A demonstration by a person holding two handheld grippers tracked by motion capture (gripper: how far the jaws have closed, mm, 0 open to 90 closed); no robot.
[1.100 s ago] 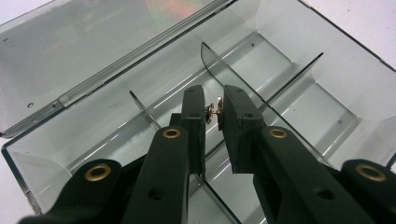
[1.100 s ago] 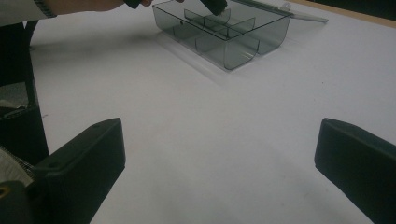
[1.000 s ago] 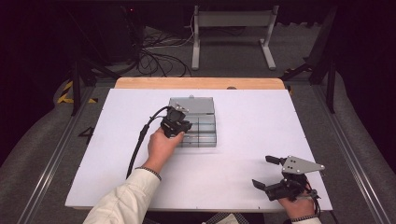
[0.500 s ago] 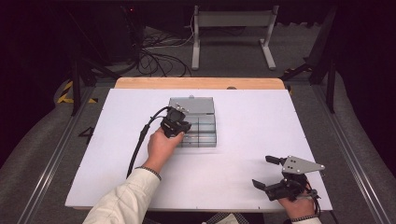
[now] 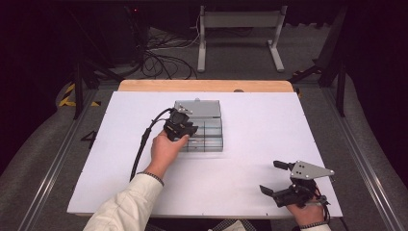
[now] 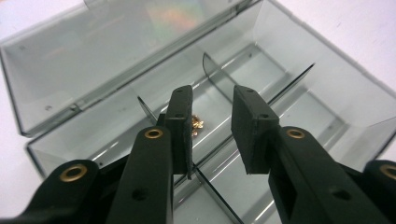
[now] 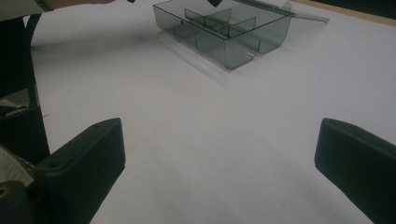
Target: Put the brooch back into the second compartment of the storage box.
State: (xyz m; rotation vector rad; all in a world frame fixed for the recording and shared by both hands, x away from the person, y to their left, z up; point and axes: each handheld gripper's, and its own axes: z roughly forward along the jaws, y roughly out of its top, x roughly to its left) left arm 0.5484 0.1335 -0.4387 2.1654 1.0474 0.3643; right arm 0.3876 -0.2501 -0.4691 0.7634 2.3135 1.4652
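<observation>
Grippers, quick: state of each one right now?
Left gripper: jaws just opening, nothing between them, above the small gold piece in the clear box.
Right gripper: open wide, empty.

Table top (image 5: 250, 187): white sheet, flat, with bare space near the front edge.
Wooden edge (image 5: 207, 85): light brown strip along the far side of the white sheet.
Metal stand (image 5: 239, 33): pale grey, two legs on the floor behind the table.
Cables (image 5: 166, 60): black, loose tangle on the grey floor, left of the stand.
Striped tape (image 5: 67, 96): yellow and black, on the floor at far left.
</observation>
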